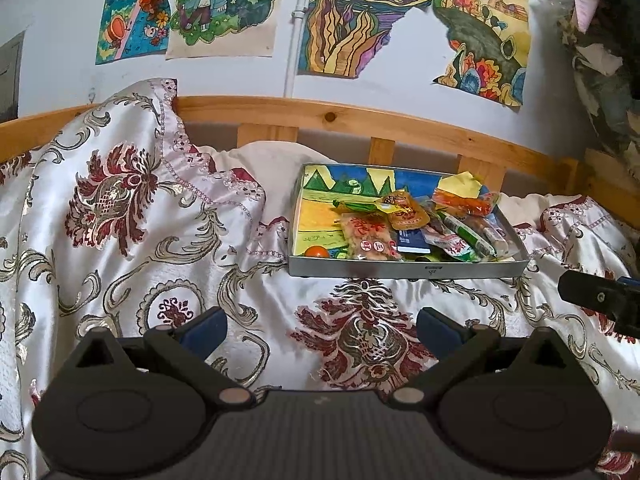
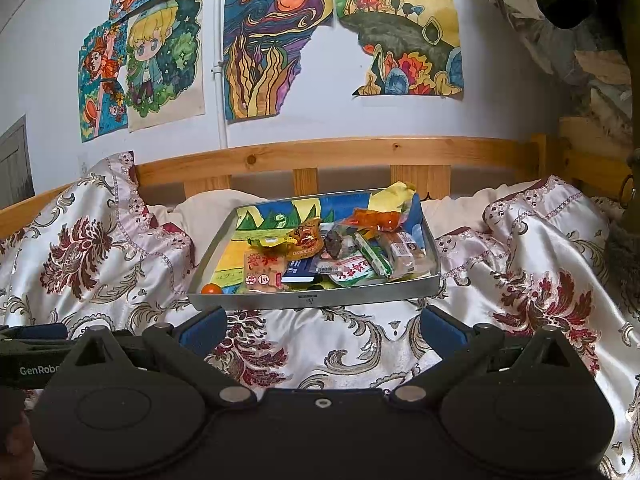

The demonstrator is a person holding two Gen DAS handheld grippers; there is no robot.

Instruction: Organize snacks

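While I look along my left gripper point(image 1: 322, 330), its two blue-padded fingers point(image 1: 206, 328) stand spread wide at the bottom of the frame, pinching nothing, above a glossy satin bedspread point(image 1: 132, 216) woven with dark red flowers and grey scrolls. The snacks point(image 1: 416, 224) lie in a shallow grey metal tray point(image 1: 400, 269) right of centre, heaped in its right half; the tray floor is lined with a bright crayon-coloured drawing. A small orange ball point(image 1: 317, 251) sits in the near left corner of the tray. Only this view shows the black tip of my right gripper point(image 1: 600, 300) poking in at the right edge, and a bulge of bedspread draped high over the wooden bed rail point(image 1: 360, 120) at upper left.

From the right gripper point(image 2: 322, 330) view, its fingers point(image 2: 442, 330) are likewise held apart with nothing between them, just short of the tray's near wall point(image 2: 316, 299). Here the tray sits in the centre, tilted, and the crinkly wrappers read clearer: a pale pink packet point(image 2: 264, 270), a dark blue box point(image 2: 302, 272), a green and white stick point(image 2: 374, 258), an orange pouch point(image 2: 376, 218). My left gripper's body point(image 2: 32, 354) shows at the left edge. Paintings point(image 2: 276, 48) hang on the white wall in the upper frame.
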